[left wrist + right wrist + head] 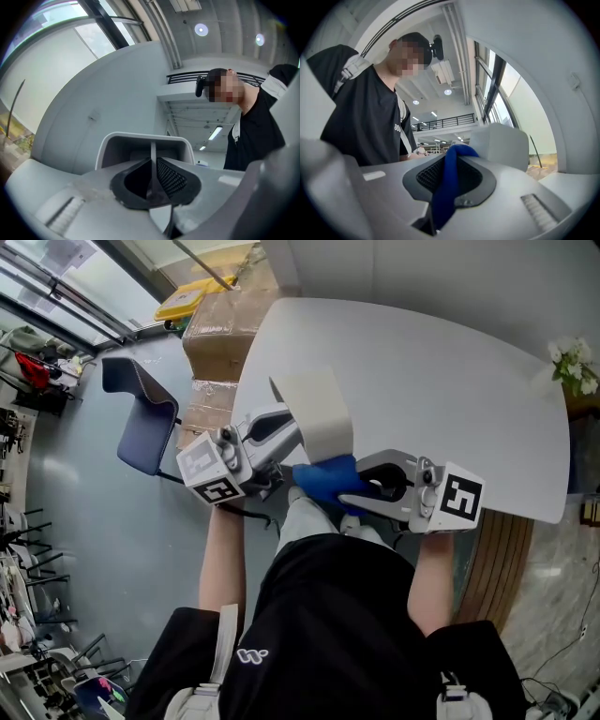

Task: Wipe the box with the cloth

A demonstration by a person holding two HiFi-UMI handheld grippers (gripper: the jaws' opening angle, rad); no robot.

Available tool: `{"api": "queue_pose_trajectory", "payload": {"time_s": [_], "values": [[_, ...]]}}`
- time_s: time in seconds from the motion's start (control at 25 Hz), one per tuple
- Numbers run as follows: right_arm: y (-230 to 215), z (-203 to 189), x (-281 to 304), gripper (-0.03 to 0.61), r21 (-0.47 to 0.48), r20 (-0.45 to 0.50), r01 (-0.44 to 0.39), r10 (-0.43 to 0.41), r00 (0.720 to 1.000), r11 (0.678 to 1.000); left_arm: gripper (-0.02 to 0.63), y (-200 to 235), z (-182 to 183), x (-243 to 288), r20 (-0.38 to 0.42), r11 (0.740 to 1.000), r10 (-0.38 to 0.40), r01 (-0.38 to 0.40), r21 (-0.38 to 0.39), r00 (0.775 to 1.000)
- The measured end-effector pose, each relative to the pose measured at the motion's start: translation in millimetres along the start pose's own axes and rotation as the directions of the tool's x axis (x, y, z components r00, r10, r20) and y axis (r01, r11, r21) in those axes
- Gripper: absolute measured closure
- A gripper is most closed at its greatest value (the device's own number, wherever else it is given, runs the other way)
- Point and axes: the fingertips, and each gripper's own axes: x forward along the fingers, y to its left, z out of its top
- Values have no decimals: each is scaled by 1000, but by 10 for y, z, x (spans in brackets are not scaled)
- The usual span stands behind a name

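A pale box (317, 412) is held up over the near edge of the white table (441, 381), tilted. My left gripper (284, 430) is shut on its lower left wall. In the left gripper view the box (143, 144) shows as an open shell, with its thin wall pinched between the dark pads (174, 178). A blue cloth (323, 480) is bunched just below the box, and my right gripper (354, 489) is shut on it. In the right gripper view the cloth (449, 180) runs up between the jaws, with the box (502, 144) close behind it.
A blue chair (142, 418) stands on the floor at the left. Cardboard cartons (217, 338) are stacked beside the table, with a yellow object (192, 296) behind them. White flowers (572, 365) sit at the table's far right edge. A person's torso fills the bottom of the head view.
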Motion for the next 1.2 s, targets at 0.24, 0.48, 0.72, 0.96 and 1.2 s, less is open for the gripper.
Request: {"api": "queue_pose_trajectory", "payload": {"time_s": [0.24,0.48,0.72,0.96,1.2], "values": [[-60,309,-132,524,-72,106,74,-66,992,995,572,-87,-348,-46,-118,1000,-27,28,10,993],[-91,552,-274,523,-89,222,137,-115,968,986,572,-249,-379,-96,-91,994,-112,111,-15,990],[-246,708,-462,523,-77,338,229,-191,922,970,572,-384,-297,-123,-25,981,-188,187,-45,982],[-433,688,-527,523,-38,358,322,-288,888,946,572,-603,-296,-69,-20,959,-281,280,-48,960],[-672,655,-640,523,12,360,446,-420,833,895,572,-776,-250,-27,-16,942,-333,332,-41,943]]}}
